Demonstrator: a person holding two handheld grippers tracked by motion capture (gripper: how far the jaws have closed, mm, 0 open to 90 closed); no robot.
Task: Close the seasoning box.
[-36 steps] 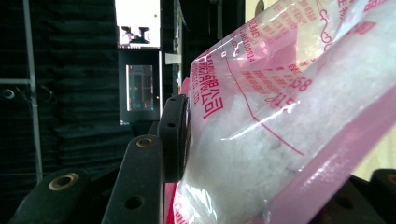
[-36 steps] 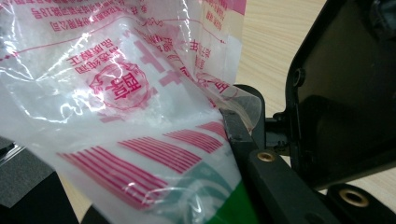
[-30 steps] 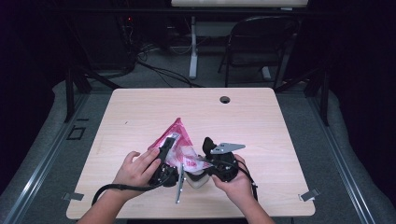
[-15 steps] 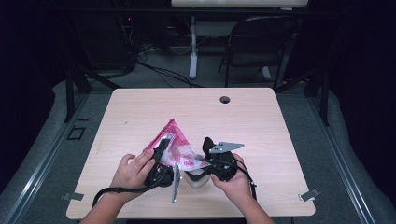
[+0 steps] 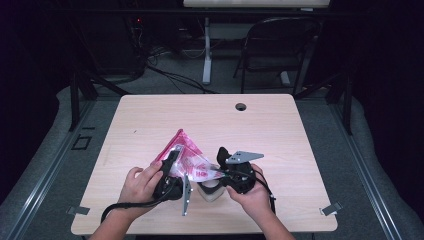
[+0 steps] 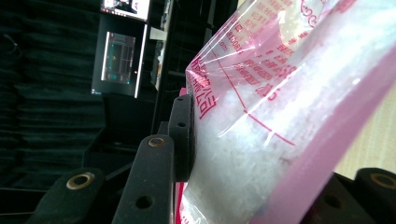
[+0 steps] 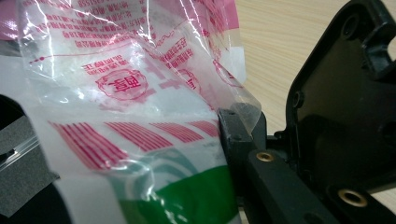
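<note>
Bag (image 5: pixel 192 162) of white granules hanging between both grippers, just above table (image 5: pixel 280 130) nr front edge. L gripper (image 5: pixel 170 167) jaws closing further on bag's pink end, pad pressing plastic. R gripper (image 5: pixel 227 172) clamping tight on printed end.

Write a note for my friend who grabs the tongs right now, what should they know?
Left tongs: jaws just been closing, pad against the pink plastic bag of white grains.
Right tongs: shut on the bag's other corner.
Bag: held between both, just above the wooden table, near its front edge.
Done: both ends caught.
Left: bag looks unopened; whether the left grip is firm I cannot tell.
</note>
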